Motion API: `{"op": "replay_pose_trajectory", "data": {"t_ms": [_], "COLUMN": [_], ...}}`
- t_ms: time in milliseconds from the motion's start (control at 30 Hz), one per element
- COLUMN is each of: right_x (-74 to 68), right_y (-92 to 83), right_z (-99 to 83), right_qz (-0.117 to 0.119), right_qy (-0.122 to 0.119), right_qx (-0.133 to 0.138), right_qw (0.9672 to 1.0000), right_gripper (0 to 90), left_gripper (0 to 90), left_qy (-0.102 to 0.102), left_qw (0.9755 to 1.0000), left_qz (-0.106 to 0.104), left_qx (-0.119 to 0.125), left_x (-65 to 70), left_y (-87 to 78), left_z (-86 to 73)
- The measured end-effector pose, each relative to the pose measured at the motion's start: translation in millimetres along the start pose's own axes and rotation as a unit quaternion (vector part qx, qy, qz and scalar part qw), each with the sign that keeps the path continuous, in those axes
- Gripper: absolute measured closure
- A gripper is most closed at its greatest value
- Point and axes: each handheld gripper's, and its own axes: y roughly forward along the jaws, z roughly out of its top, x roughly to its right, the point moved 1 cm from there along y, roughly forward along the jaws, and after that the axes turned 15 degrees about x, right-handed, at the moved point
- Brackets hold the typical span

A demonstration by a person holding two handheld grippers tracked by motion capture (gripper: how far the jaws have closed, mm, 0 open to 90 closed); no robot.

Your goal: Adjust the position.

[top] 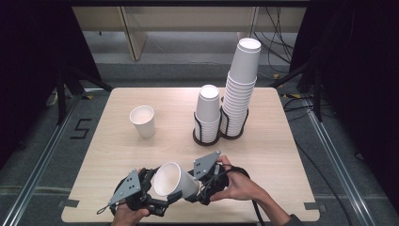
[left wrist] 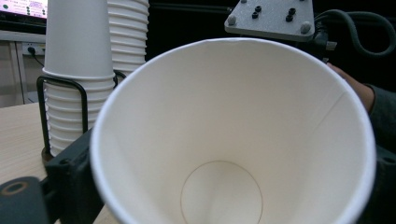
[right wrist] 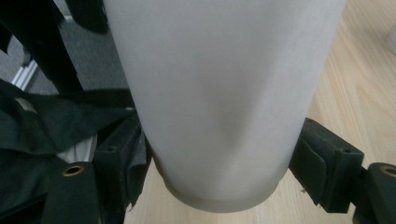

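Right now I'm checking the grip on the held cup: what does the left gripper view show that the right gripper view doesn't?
Left gripper view: the held cup's open mouth and inner bottom, the cup stacks in their black wire holder, and the other gripper's grey plate.
Right gripper view: the cup's outer wall with a shallow dent, and the right tongs pressing its base from both sides.
Both: the same white paper cup and the wooden table.

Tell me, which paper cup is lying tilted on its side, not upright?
The cup held between both grippers at the table's near edge; the lone cup and the two stacks stand upright.
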Motion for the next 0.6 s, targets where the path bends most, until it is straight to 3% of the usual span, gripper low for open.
{"op": "replay_pose_trajectory", "data": {"t_ms": [133, 300, 433, 600], "right_x": [-3.0, -2.8, -0.3, 7.2], "right_y": [4.0, 7.0, 9.3, 3.8], "right_z": [0.1, -2.1, -6.0, -13.0], "right_qz": [0.014, 0.018, 0.009, -0.025], "right_qy": [0.006, 0.018, 0.042, 0.059], "right_qx": [0.006, 0.014, 0.019, 0.008], "right_qw": [0.9999, 0.9996, 0.9989, 0.9979], "right_gripper": [26.1, 26.0, 24.2, 20.8], "left_gripper": [7.4, 11.0, 12.6, 12.9], "left_qy": [0.003, -0.007, 0.000, 0.036], "left_qw": [1.0000, 1.0000, 0.9998, 0.9970], "left_qz": [-0.002, -0.004, 0.011, 0.056], "left_qx": [0.001, -0.003, -0.017, -0.040], "left_x": [2.6, 0.6, -1.7, -9.5], "left_y": [2.0, 0.9, 0.5, -4.0], "left_z": [-1.0, -0.3, 0.3, 2.2]}}
